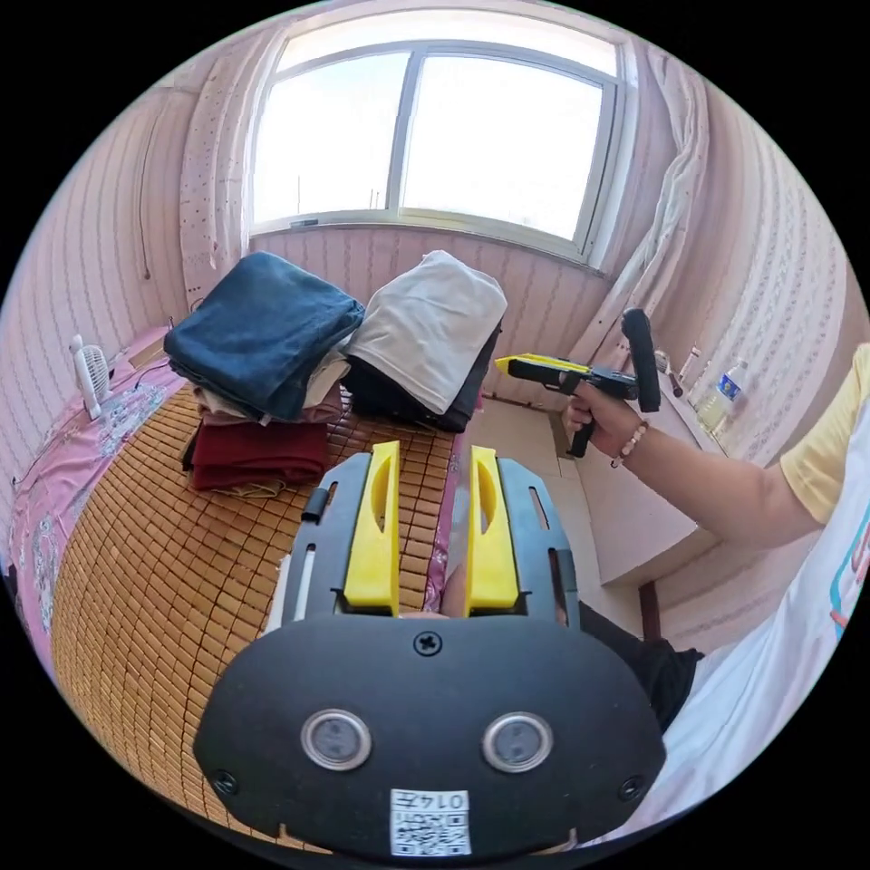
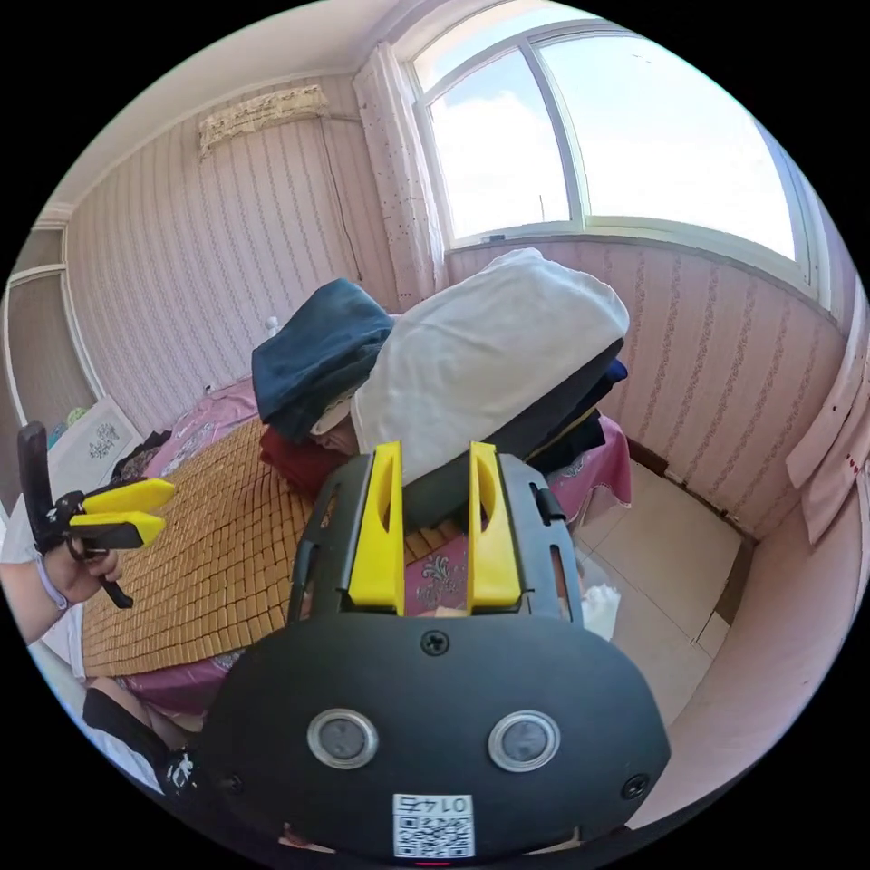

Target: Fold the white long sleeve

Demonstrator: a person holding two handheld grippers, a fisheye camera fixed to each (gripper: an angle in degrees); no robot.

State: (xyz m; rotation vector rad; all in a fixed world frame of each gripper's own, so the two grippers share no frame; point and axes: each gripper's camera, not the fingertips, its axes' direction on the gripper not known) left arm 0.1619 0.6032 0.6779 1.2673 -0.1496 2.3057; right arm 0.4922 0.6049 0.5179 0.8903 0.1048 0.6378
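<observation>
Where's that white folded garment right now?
In both views the white folded garment tops a dark pile on the bamboo mat, below the window, beside the navy-topped stack.

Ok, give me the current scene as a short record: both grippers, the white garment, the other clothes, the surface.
left gripper: open, nothing between its fingers, above the mat
right gripper: open, empty, pointing at the piles
white garment: folded, on top of a dark pile
blue garment: folded, on top of the neighbouring pile
red garment: bottom of that pile
surface: bamboo mat on a bed
</observation>
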